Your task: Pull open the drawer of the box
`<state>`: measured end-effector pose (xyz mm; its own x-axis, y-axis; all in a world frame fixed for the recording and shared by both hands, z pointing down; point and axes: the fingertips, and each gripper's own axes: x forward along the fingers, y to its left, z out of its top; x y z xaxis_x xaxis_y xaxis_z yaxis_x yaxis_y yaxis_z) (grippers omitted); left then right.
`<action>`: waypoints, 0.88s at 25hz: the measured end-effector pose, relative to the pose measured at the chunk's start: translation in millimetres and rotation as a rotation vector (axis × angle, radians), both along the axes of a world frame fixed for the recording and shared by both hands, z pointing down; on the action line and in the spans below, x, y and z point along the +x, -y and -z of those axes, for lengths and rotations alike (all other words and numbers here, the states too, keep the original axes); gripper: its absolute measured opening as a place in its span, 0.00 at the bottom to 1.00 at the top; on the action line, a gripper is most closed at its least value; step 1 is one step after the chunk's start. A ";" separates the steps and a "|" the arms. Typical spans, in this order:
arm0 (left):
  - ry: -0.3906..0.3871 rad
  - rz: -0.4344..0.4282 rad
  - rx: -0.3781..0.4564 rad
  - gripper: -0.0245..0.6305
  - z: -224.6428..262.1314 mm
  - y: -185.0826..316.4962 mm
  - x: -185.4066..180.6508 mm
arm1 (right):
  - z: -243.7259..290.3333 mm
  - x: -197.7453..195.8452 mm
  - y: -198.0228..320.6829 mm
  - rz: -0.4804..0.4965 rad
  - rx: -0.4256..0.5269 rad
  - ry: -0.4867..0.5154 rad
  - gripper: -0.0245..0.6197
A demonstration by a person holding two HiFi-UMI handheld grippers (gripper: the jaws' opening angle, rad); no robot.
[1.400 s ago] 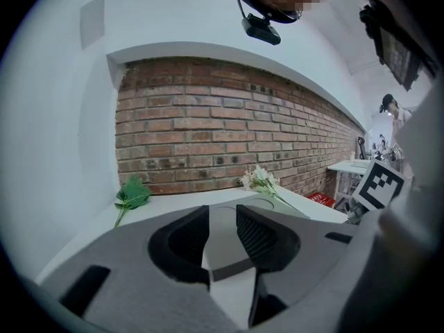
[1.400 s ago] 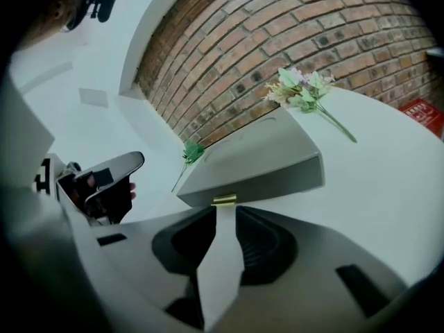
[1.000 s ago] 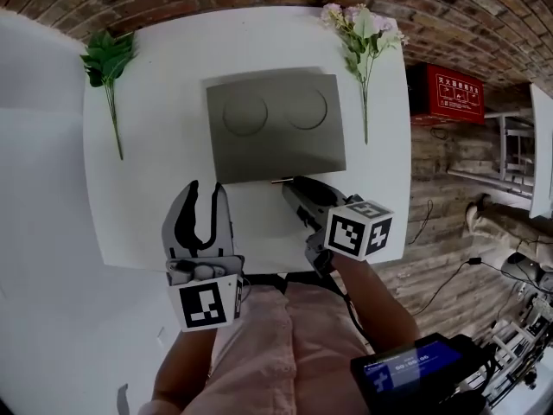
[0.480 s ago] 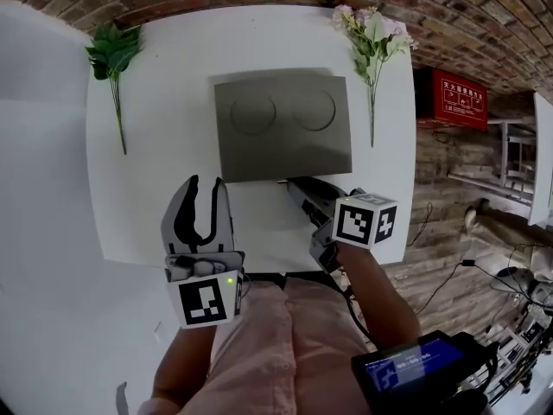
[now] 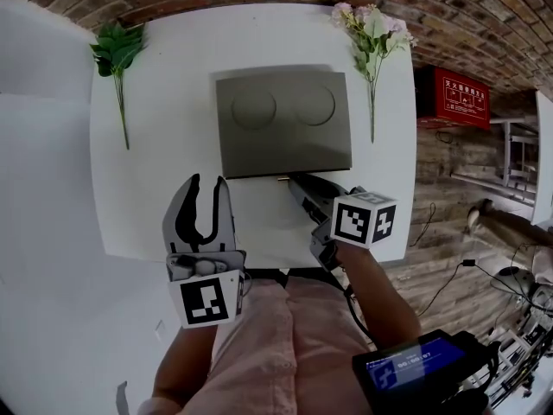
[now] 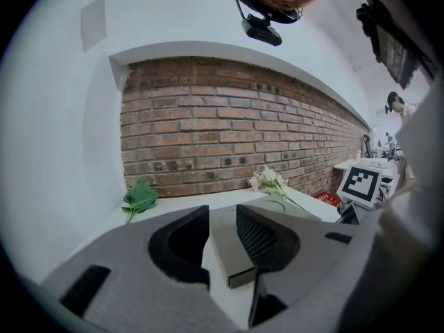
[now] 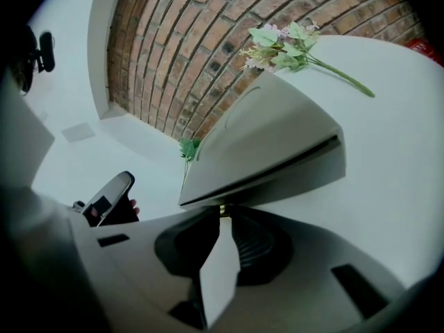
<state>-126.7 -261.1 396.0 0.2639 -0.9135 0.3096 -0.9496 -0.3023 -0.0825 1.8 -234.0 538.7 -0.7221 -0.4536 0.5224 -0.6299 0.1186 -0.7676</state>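
Closing just now, the right tool pinches the knob at the box front (left tool spread).

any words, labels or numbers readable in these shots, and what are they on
Red case: white characters, too small to read.
Blue screen: white lines, blurred, unreadable.
Marker cubes: square patterns only, no words.
Grey box: no print visible.

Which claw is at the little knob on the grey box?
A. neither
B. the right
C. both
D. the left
B: the jaws of the right gripper have just been closing on the knob of the box, now between their tips; the left gripper hangs open, short of the box.
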 end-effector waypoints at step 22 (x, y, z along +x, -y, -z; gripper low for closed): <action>0.009 0.009 0.034 0.23 11.6 -24.0 10.5 | -2.7 -1.4 -30.2 0.036 0.012 -0.011 0.13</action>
